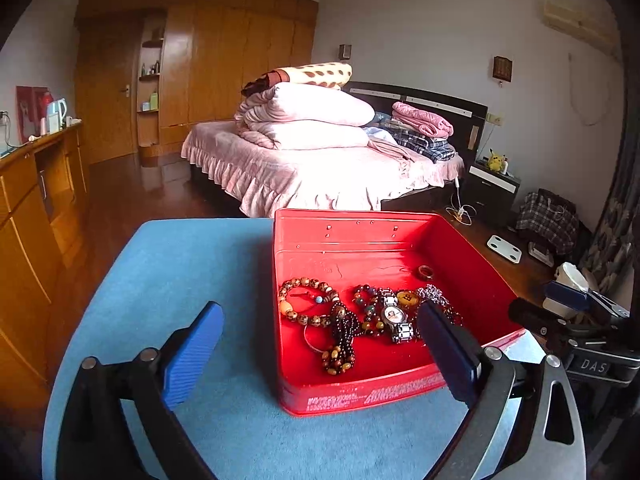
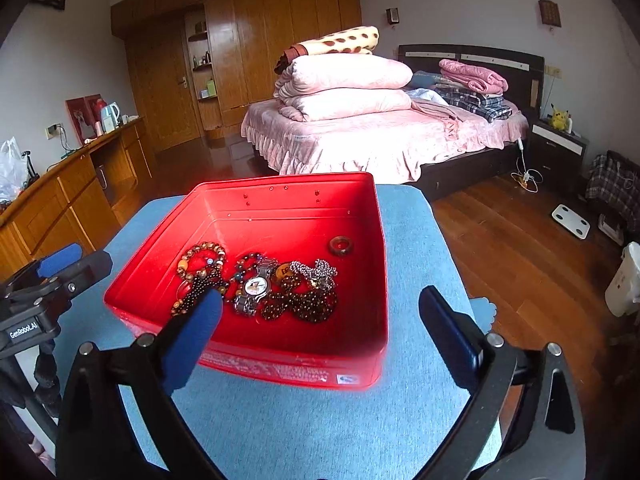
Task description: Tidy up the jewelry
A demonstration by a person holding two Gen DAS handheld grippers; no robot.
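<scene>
1. The red tin box (image 1: 400, 392) sits on the blue-covered table (image 1: 192, 260), right of centre in the left wrist view, centre in the right wrist view
2. The jewelry lies heaped in its near half: a wooden bead bracelet (image 2: 200, 258), a wristwatch (image 2: 254, 286), a silver chain (image 2: 316, 270), dark bead strands (image 2: 300, 306); a brown ring (image 2: 341, 245) lies apart, toward the far right corner
3. The left gripper (image 1: 320, 348) and the right gripper (image 2: 324, 332) both have their jaws spread wide, nothing between them
4. I'd judge a piece is about to be chosen; nothing is lifted yet
5. Next calls for one gripper to dip into the heap and close on a single piece without dragging tangled neighbours
</scene>
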